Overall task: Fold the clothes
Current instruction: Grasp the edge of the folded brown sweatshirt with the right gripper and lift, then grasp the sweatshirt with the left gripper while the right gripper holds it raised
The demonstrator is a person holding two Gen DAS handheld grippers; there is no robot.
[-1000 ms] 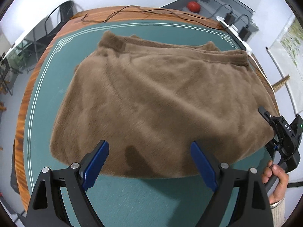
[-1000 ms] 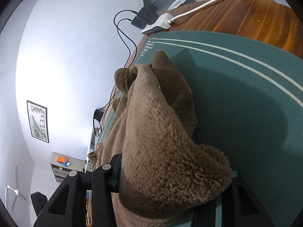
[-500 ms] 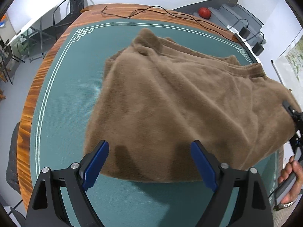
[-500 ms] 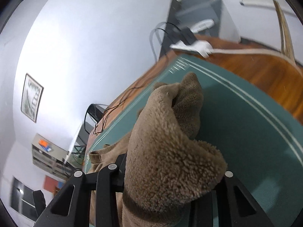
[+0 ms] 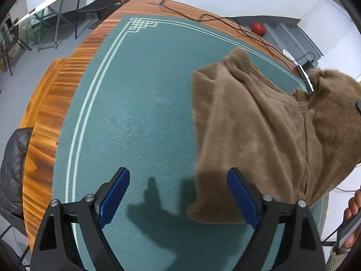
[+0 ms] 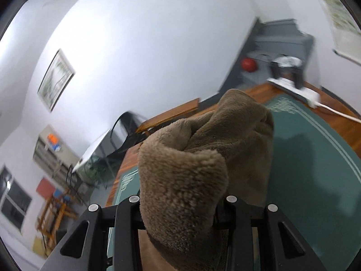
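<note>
Gaping wide at the bottom of the frame, the left gripper [image 5: 178,197] holds nothing; the brown fleece garment [image 5: 255,133] spreads right of it across the green mat [image 5: 135,113], rising toward the right gripper [image 6: 182,212], clamped on a bunched corner.

The left wrist view looks down from above onto the worktop [image 5: 140,103], while the right wrist view looks very closely along the brown garment [image 6: 191,180] toward the wall; both share garment, worktop and red ball [image 5: 258,29].
</note>
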